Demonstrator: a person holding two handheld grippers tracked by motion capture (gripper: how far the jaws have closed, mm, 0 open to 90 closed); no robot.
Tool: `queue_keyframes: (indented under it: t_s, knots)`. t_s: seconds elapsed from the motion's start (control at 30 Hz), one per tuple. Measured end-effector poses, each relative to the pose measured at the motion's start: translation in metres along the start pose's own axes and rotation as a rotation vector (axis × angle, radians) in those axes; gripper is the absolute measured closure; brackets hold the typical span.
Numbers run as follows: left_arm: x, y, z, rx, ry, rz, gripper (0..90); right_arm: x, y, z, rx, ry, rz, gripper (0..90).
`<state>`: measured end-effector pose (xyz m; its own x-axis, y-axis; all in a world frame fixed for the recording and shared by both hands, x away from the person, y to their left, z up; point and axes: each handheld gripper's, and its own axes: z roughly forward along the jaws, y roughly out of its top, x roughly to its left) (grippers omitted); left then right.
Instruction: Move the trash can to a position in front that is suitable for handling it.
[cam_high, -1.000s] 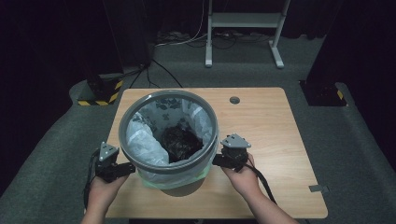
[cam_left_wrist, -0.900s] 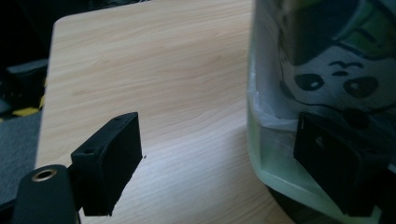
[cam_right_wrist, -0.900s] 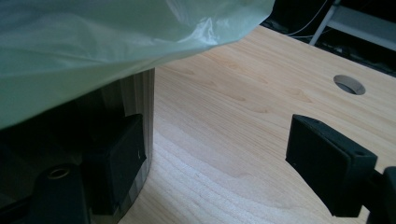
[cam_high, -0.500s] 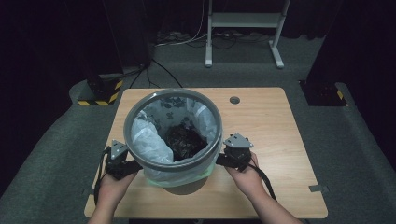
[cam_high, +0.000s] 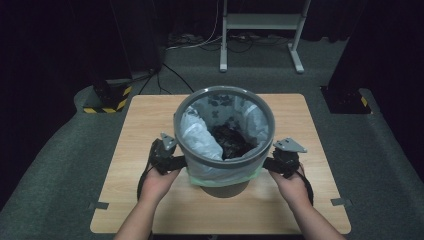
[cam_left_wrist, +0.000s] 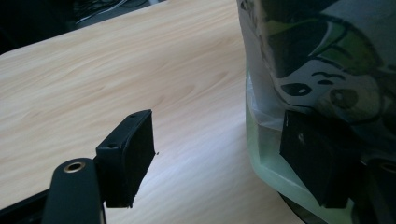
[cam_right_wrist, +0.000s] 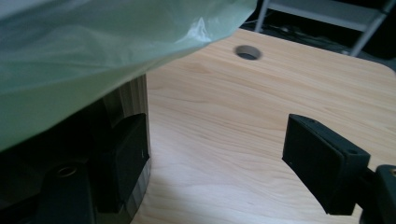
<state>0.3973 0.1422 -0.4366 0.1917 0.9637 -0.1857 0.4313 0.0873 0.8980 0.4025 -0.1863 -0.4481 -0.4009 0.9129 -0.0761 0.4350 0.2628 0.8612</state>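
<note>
- The waste bin (cam_high: 225, 145) stands on the wooden table (cam_high: 150, 120), squarely between the two tongs; its grey rim ring is uppermost, a pale plastic liner (cam_high: 197, 132) hangs inside it, and dark scraps (cam_high: 230, 142) lie at the bottom.
- The liner's green edge (cam_high: 222, 176) folds out over the bin's wall just below the rim, level with both tongs; in the right gripper view it hangs as a green sheet (cam_right_wrist: 93, 56) above the inner jaw.
- The left gripper (cam_high: 176, 162) is against the bin's left side; in the left gripper view one jaw lies on the folded liner and the printed wall (cam_left_wrist: 327, 60), the other stands apart over bare wood; the jaws are spread, nothing pinched between them, and they have just been closing.
- The right gripper (cam_high: 270, 164) is against the bin's right side; its jaws gape wide; the inner jaw sits beside the bin's dark base (cam_right_wrist: 126, 107), though whether it touches I cannot tell; the outer jaw is free above the table.
- Beyond the right gripper's jaws, a round cable hole (cam_right_wrist: 247, 52) is cut into the tabletop.
- A hand holds each tool from the near edge of the table; left hand (cam_high: 157, 182), right hand (cam_high: 292, 187).
</note>
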Motion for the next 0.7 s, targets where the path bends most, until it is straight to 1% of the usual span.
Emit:
queue_keyframes:
  t_s: [0.03,0.1,0.13,0.17,0.23,0.27,0.3,0.33,0.37,0.4,0.43,0.47,0.5,0.53,0.67,0.7]
  knots:
    - [-0.008,0.002,0.008,-0.006,-0.005,-0.018,25.8,-0.007,-0.001,0.0,-0.001,-0.008,0.015,22.4]
    - [-0.017,0.004,0.017,0.001,-0.015,-0.021,25.8,-0.022,-0.003,-0.002,0.003,-0.026,0.026,22.4]
    - [-0.017,0.004,0.017,0.001,-0.015,-0.021,25.8,-0.022,-0.003,-0.002,0.003,-0.026,0.026,22.4]
    - [-0.027,0.006,0.027,-0.011,-0.024,-0.039,25.8,-0.034,-0.005,-0.004,0.004,-0.042,0.034,22.4]
    - [-0.038,0.009,0.038,-0.011,-0.031,-0.045,25.7,-0.043,-0.007,-0.005,0.004,-0.055,0.046,22.5]
    - [-0.042,0.01,0.041,-0.006,-0.036,-0.041,25.8,-0.049,-0.008,-0.006,0.003,-0.066,0.055,22.4]
    - [-0.051,0.011,0.049,-0.061,-0.035,-0.113,25.7,-0.054,-0.009,-0.007,0.002,-0.073,0.06,22.4]
    - [-0.055,0.011,0.052,-0.058,-0.038,-0.118,25.8,-0.058,-0.01,-0.008,0.002,-0.077,0.061,22.4]
    - [-0.055,0.011,0.052,-0.058,-0.038,-0.118,25.8,-0.058,-0.01,-0.008,0.002,-0.077,0.061,22.4]
    - [-0.063,0.012,0.058,-0.073,-0.042,-0.151,25.8,-0.066,-0.012,-0.009,-0.002,-0.088,0.073,22.4]
    - [-0.06,0.013,0.055,0.004,-0.061,-0.039,25.7,-0.069,-0.013,-0.01,-0.003,-0.092,0.077,22.4]
    - [-0.063,0.014,0.058,0.004,-0.063,-0.037,25.7,-0.073,-0.014,-0.011,-0.006,-0.095,0.082,22.3]
    - [-0.07,0.014,0.063,-0.045,-0.067,-0.099,25.7,-0.076,-0.015,-0.011,-0.008,-0.1,0.087,22.3]
    - [-0.067,0.015,0.062,0.009,-0.073,-0.022,25.7,-0.078,-0.016,-0.012,-0.008,-0.105,0.091,22.3]
    - [-0.073,0.017,0.069,0.024,-0.076,-0.005,25.7,-0.087,-0.017,-0.013,-0.008,-0.12,0.102,22.4]
    - [-0.073,0.017,0.069,0.024,-0.076,-0.005,25.7,-0.087,-0.017,-0.013,-0.008,-0.12,0.102,22.4]
